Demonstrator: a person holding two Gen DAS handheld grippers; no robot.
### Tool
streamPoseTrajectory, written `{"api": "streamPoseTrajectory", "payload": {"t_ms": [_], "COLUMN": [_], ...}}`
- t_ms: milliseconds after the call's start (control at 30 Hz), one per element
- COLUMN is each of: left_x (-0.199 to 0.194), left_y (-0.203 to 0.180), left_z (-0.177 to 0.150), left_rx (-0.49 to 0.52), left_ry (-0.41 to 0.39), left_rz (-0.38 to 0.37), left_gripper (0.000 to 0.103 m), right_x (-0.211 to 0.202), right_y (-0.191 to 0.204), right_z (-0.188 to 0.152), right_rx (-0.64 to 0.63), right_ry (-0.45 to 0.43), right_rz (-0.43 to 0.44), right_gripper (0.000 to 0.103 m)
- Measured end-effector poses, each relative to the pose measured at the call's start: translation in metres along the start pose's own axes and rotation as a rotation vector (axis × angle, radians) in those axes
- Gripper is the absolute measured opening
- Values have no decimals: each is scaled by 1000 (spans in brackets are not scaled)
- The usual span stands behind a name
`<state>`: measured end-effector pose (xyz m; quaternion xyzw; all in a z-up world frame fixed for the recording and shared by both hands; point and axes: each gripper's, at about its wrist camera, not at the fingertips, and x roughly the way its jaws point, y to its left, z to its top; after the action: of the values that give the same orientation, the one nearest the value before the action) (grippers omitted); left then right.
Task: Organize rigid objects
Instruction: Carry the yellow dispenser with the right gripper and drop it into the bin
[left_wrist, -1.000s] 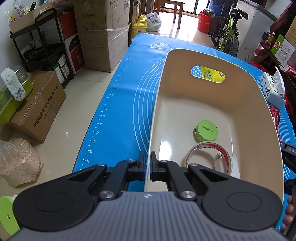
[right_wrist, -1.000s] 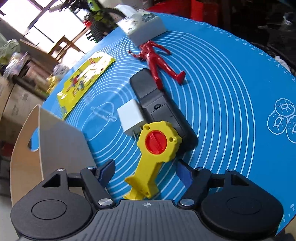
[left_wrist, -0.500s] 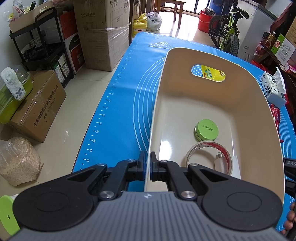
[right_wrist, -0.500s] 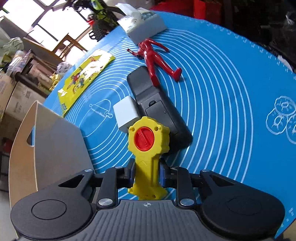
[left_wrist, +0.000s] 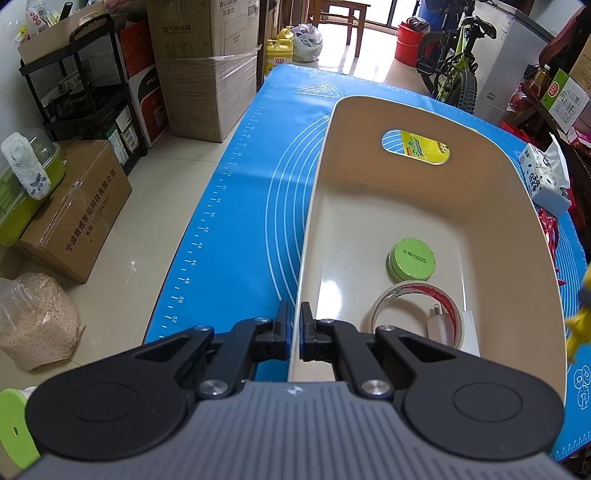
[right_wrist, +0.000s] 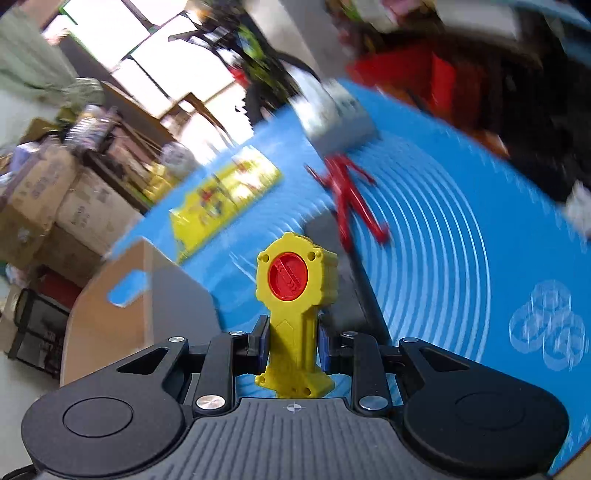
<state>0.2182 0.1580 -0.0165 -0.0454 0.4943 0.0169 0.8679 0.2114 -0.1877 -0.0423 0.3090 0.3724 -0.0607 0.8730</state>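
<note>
The blue mat (left_wrist: 236, 206) covers the table, and the beige bin (left_wrist: 509, 236) stands on it, the largest of the task's items. The left gripper (left_wrist: 295, 328) is clamped narrow on the bin's near wall, 1 pad inside and 1 outside, evidently steadying it.

Inside the bin lie a green tin (left_wrist: 412, 258), a tape roll (left_wrist: 417, 306) and a white adapter (left_wrist: 443, 325) partly within the roll. 3 items appear sorted.

The right gripper (right_wrist: 291, 341) holds the yellow toy handle (right_wrist: 295, 295) by its shaft, pads pressed on both sides, the red dial facing the camera. The toy appears clear of the mat, beside the bin's end wall.

Judgement: the step in hand is carrying the toy handle to the bin. The next move calls for crossing the rim, lowering into the free floor space beyond the tin, and opening the jaws only once the toy is low.

Remaining on the mat: a red figure (right_wrist: 347, 199), a dark flat device (right_wrist: 365, 295) largely hidden behind the toy, a yellow packet (right_wrist: 225, 192) and a tissue pack (right_wrist: 340, 118).

View comparison: only the left wrist view shows the bin's contents; it catches the toy merely as a yellow blur at its right edge. Only the right wrist view, though motion-blurred, shows the grip on the toy and the unsorted items.
</note>
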Motion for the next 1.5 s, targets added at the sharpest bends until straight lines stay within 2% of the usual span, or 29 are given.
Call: {"api": "streamPoseTrajectory", "payload": {"t_ms": [167, 367, 600, 700, 933, 1100, 1333, 1400, 1433, 1500], "left_x": [0, 0, 0, 0, 0, 0, 1, 1, 1, 1], "left_y": [0, 0, 0, 0, 0, 0, -1, -2, -1, -2], "left_z": [0, 0, 0, 0, 0, 0, 0, -1, 0, 0], "left_rx": [0, 0, 0, 0, 0, 0, 2, 2, 2, 2], "left_ry": [0, 0, 0, 0, 0, 0, 0, 0, -1, -1], "left_rz": [0, 0, 0, 0, 1, 0, 3, 4, 4, 4], "left_gripper": [5, 5, 5, 5, 5, 5, 5, 5, 5, 5], "right_x": [-9, -12, -4, 6, 31, 45, 50, 48, 47, 42], "right_y": [23, 67, 106, 117, 133, 147, 154, 154, 154, 154], "right_z": [11, 9, -3, -13, -49, -73, -88, -87, -85, -78], "right_rx": [-39, -169, -261, -297, -407, -544, -646, -648, -646, -633], "right_ry": [-44, -73, -9, 52, 188, 283, 334, 329, 327, 316], "right_rz": [88, 178, 264, 290, 278, 216, 149, 150, 155, 178], "right_gripper": [35, 35, 35, 35, 35, 35, 35, 36, 43, 50]}}
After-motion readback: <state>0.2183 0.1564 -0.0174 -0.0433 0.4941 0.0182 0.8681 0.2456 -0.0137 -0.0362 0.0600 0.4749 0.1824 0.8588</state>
